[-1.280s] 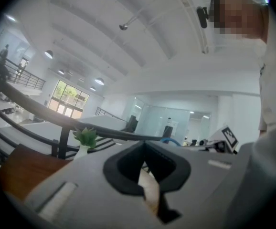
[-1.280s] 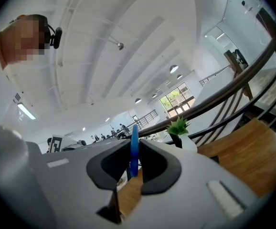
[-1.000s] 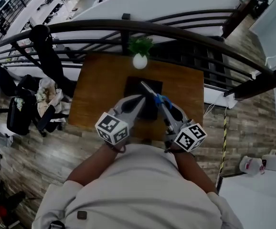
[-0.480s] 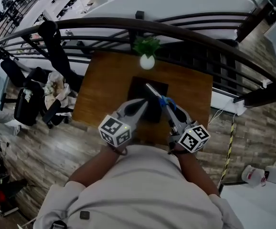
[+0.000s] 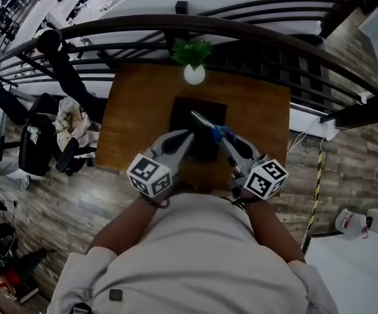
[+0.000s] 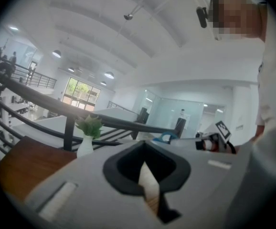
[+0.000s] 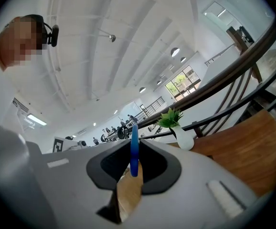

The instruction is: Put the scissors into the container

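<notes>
Fingers [image 5: 174, 144] of the left gripper [image 5: 187, 135] were closed together on nothing, tips over the black rectangular container [image 5: 203, 107] on the brown wooden table [image 5: 133, 116]. Blue-handled metal scissors [image 5: 208, 125] were clamped by the handle in the right gripper [image 5: 223, 140], blades slanting up-left over the container, near the white vase with a green plant [image 5: 193, 72].

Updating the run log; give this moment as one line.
right gripper: shut on scissors | scissors: held over container | left gripper: shut, empty
</notes>
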A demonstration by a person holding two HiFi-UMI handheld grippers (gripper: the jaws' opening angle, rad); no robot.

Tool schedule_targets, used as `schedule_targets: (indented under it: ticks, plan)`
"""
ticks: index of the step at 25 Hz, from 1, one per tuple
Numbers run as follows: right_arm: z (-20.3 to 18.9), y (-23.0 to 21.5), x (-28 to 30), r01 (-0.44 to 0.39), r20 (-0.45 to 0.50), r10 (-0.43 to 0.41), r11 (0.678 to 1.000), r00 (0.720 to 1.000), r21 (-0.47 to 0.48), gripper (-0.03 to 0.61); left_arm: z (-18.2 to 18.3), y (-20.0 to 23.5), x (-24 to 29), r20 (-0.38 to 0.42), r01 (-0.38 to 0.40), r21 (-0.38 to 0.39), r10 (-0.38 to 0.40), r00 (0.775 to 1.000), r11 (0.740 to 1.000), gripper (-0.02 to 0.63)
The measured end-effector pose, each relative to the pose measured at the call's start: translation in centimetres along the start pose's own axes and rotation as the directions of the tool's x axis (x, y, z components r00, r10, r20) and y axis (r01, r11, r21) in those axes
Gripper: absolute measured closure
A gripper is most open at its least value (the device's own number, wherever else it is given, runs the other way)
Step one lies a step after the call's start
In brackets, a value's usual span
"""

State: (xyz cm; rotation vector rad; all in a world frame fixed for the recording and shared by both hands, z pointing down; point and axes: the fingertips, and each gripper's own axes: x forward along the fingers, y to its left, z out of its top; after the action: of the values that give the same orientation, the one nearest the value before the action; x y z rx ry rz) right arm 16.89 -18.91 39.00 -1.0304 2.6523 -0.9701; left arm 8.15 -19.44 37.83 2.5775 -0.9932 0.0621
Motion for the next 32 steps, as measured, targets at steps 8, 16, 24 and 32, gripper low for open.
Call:
schedule_targets:
  ticks: [8, 16, 24, 32]
  plan:
    - [-2.4, -2.5, 2.4, 0.018, -0.065, -0.014, 0.998, 0.998, 0.056, 0.522, -2.1, 3.1, 0.3, -0.037, -0.018, -0.038, 0.016, 0.999, 0.999, 0.609]
    - [-5.9, -4.9, 5.3, 0.048, -0.152, -0.027, 0.99, 0.988, 0.134, 0.522, -5.1, 6.4, 0.3, -0.086, -0.043, -0.111, 0.033, 0.996, 0.993, 0.609]
    - [-8.8, -7.2, 7.7, 0.083, -0.235, -0.043, 0.982, 0.971, 0.167, 0.522, -8.0, 9.8, 0.2, -0.148, -0.077, -0.145, 0.055, 0.987, 0.986, 0.609]
    - [-12.4, -10.0, 9.4, 0.126, -0.316, -0.058, 0.972, 0.947, 0.2, 0.522, -11.4, 13.2, 0.2, -0.216, -0.102, -0.173, 0.064, 0.974, 0.98, 0.609]
